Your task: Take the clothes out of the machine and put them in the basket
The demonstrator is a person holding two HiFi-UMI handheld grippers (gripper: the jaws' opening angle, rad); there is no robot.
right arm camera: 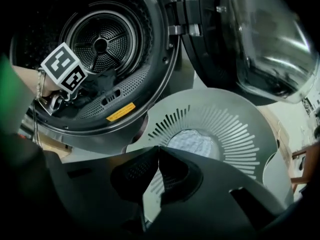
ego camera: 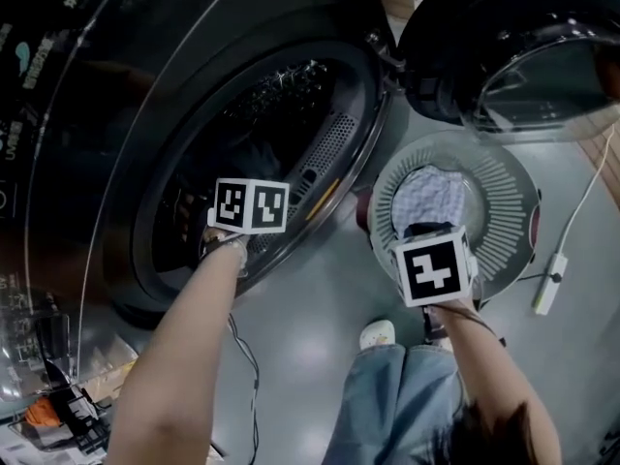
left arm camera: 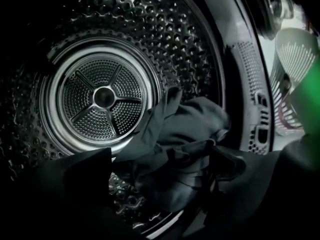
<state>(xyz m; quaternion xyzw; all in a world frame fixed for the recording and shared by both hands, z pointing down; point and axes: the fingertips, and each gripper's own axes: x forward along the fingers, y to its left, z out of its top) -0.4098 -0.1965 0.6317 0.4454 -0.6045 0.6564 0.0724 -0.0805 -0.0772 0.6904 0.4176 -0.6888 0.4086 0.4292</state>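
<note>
A heap of dark clothes [left arm camera: 185,134] lies at the bottom of the machine's steel drum [left arm camera: 100,96]. My left gripper [left arm camera: 161,151] is inside the door opening, open wide, its jaws on either side of the near part of the heap without pressing it. Its marker cube [ego camera: 250,205] shows at the drum's mouth. My right gripper [right arm camera: 159,149] is shut with nothing in it and hangs over the round white slotted basket [ego camera: 504,211] on the floor. A pale checked cloth [ego camera: 433,197] lies in the basket's bottom.
The machine's round glass door [ego camera: 523,56] stands swung open to the right, above the basket's far side. A white cable with a switch box [ego camera: 550,284] runs over the grey floor on the right. The person's shoe [ego camera: 378,334] is near the basket. Clutter [ego camera: 48,415] sits at lower left.
</note>
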